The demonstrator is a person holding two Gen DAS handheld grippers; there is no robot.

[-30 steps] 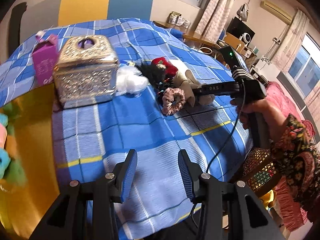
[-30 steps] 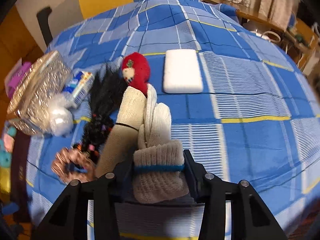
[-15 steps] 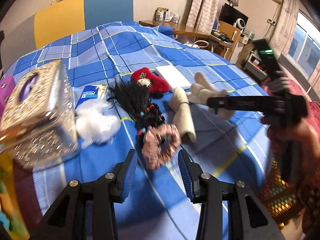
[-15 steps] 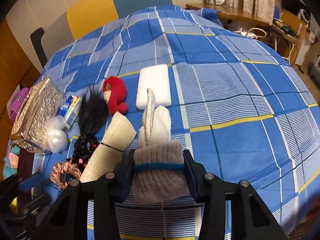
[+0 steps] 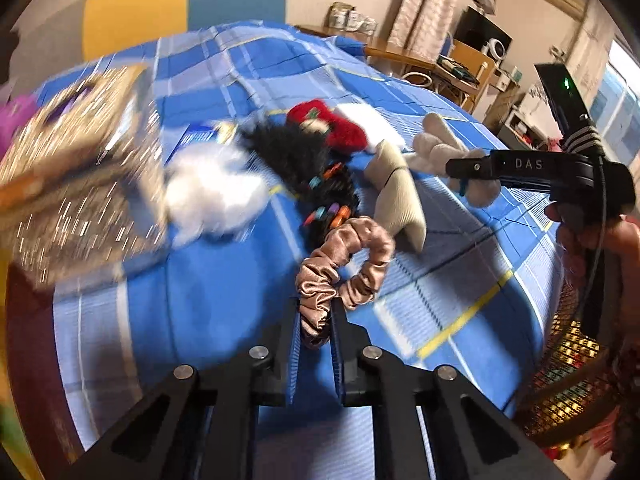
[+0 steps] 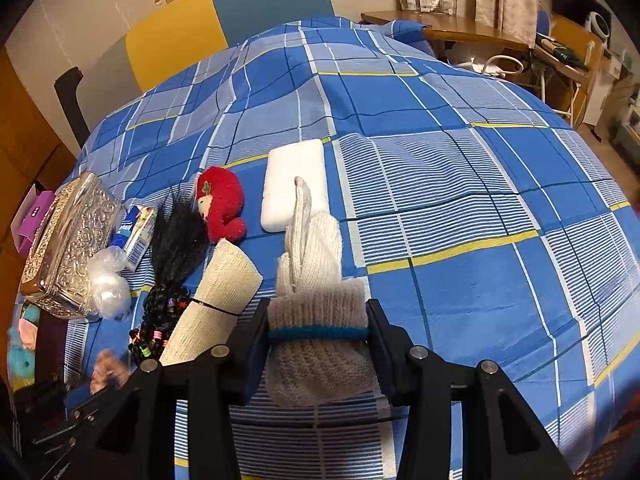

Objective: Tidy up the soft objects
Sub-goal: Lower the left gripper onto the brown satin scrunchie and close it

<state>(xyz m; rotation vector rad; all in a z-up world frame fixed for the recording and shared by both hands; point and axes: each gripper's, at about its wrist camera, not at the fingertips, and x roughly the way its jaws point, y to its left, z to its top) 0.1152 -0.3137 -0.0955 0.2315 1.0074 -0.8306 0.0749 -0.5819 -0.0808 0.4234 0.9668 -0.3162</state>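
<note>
My left gripper (image 5: pixel 314 322) is shut on a pink satin scrunchie (image 5: pixel 348 260) lying on the blue checked cloth. My right gripper (image 6: pixel 318 334) is shut on the cuff of a knitted glove (image 6: pixel 316 312) with a blue band and holds it above the cloth; it also shows in the left wrist view (image 5: pixel 452 156). A beige fabric roll (image 6: pixel 216 300), a black hairpiece with coloured beads (image 6: pixel 172 248), a red plush doll (image 6: pixel 222 204) and a white sponge (image 6: pixel 294 184) lie close together on the cloth.
A silver embossed tissue box (image 6: pixel 68 244) stands at the left, with a white plastic wad (image 6: pixel 106 284), a small blue carton (image 6: pixel 138 236) and a purple box (image 6: pixel 32 216) near it. A wicker basket (image 5: pixel 568 368) sits off the table's right edge.
My left gripper moved forward to the scrunchie and closed on it. My right gripper lifted the glove a little and drew back.
</note>
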